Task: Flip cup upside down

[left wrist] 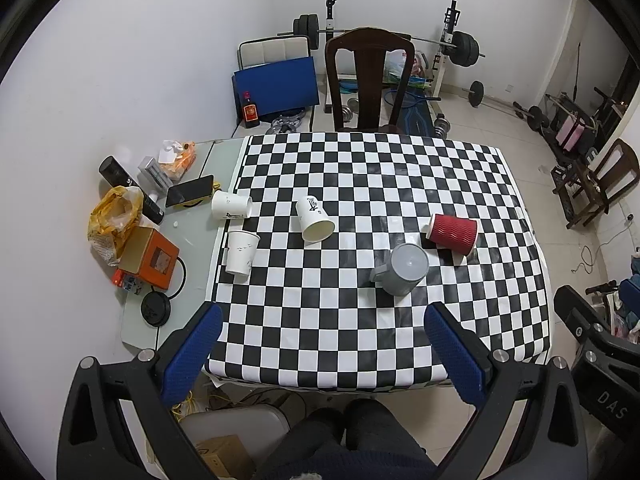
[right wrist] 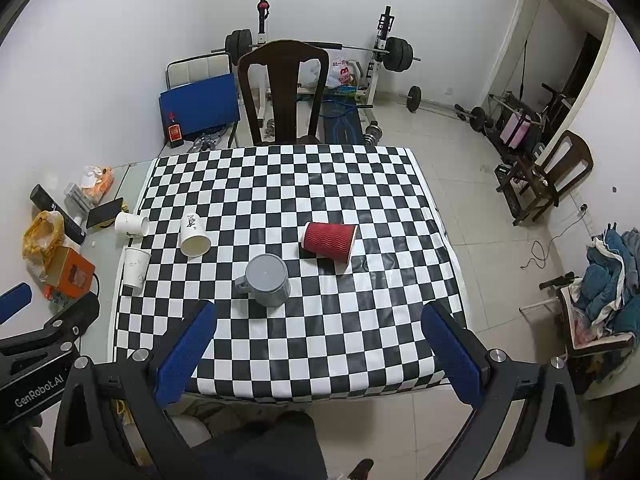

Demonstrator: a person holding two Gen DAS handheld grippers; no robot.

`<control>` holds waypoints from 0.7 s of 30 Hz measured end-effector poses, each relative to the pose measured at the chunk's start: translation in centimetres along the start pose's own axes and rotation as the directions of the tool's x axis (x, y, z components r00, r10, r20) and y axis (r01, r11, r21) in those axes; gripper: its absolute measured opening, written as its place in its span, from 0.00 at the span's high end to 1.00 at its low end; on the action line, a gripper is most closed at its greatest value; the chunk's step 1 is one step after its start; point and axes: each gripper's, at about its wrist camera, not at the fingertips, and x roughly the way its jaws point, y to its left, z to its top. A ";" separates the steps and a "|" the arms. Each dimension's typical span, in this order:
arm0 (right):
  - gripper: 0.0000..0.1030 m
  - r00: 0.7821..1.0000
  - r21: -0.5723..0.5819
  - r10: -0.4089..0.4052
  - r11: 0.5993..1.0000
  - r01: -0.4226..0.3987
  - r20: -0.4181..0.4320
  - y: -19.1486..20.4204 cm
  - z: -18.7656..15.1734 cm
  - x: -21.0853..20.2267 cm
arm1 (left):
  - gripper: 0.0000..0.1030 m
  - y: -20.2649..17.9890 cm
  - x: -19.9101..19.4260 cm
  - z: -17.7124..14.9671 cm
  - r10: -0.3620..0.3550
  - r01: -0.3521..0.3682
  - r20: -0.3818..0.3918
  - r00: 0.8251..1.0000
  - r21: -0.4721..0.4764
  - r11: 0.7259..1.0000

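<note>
grey cup: grey plastic mug with side handle (left wrist: 402, 269) (right wrist: 267, 279), standing base-up on the black-and-white checkered tablecloth (left wrist: 360, 184) (right wrist: 304, 184), handle pointing left. Ahead of both jaw pairs, touched by neither.
left gripper: (left wrist: 326, 354) blue ribbed pads spread wide, nothing between them. Mug sits ahead, towards its right finger.
right gripper: (right wrist: 324, 354) jaws equally wide apart, empty. Mug sits ahead, nearer its left finger.
red cup: red ribbed paper cup (left wrist: 453, 233) (right wrist: 330, 245) lying on its side just beyond the mug, to its right, apart from it.
printed cup: white paper cup with black drawing (left wrist: 315, 219) (right wrist: 193, 236), on its side, mouth towards the cameras, left of the mug. Drawing too small to read.
far-left cups: two white paper cups at the cloth's left edge, one lying (left wrist: 232, 205) (right wrist: 132, 225), one standing mouth-up (left wrist: 241, 253) (right wrist: 136, 267).
side clutter: left of the cloth, an orange square box (left wrist: 149, 258) (right wrist: 71, 272), yellow plastic bag (left wrist: 114, 212) (right wrist: 40, 236), black phone (left wrist: 189, 191) (right wrist: 105, 213), round black puck with cable (left wrist: 156, 309).
readable text: "GenRobot.AI" on the left gripper body in the right wrist view; "DAS" on the right gripper body in the left wrist view.
behind table: dark wooden chair (left wrist: 368, 76) (right wrist: 282, 88), barbell rack (left wrist: 452, 44) (right wrist: 384, 48), dark bottle with red label (left wrist: 250, 111) (right wrist: 175, 131), text unreadable.
</note>
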 end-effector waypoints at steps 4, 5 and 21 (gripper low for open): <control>0.00 1.000 0.001 0.000 1.000 0.000 0.000 0.0 0.1 0.0 | 0.00 -0.2 0.0 0.2 -0.001 0.001 -0.001 1.000 0.000 1.000; 0.00 1.000 0.000 0.001 1.000 -0.001 -0.001 0.0 0.1 0.1 | 0.00 -0.1 0.0 0.1 -0.002 0.002 0.000 1.000 0.000 1.000; 0.00 1.000 0.000 0.001 1.000 -0.001 -0.006 0.0 0.2 0.1 | 0.00 -0.2 0.0 0.3 -0.003 0.003 -0.003 1.000 0.000 1.000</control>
